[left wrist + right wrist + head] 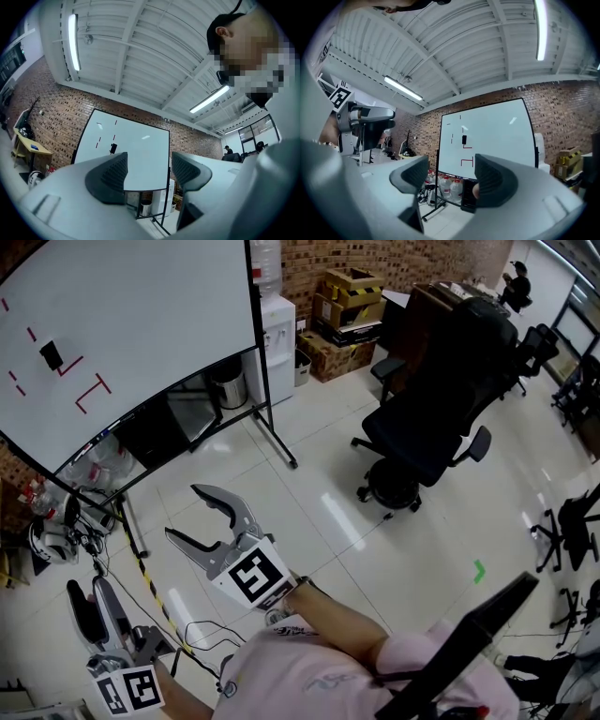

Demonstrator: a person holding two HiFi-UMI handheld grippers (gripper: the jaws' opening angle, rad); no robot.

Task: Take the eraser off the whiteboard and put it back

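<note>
The black eraser (pixel 52 355) sticks to the whiteboard (pixel 141 306) at the upper left, beside red marker lines. It also shows small on the board in the left gripper view, eraser (pixel 113 148), and in the right gripper view, eraser (pixel 464 139). My right gripper (pixel 202 521) is held over the floor, well short of the board, open with nothing between its jaws. My left gripper (pixel 87 587) hangs lower at the bottom left, also open and empty. Both point toward the board from a distance, as the left gripper (pixel 147 169) and right gripper (pixel 450 174) views show.
The board stands on a wheeled frame (pixel 272 427) with water bottles (pixel 103 460) and a bin (pixel 228 385) beneath. A black office chair (pixel 422 427) stands to the right, cardboard boxes (pixel 342 306) and a water dispenser (pixel 277 329) behind. Cables (pixel 155 592) trail on the tiled floor.
</note>
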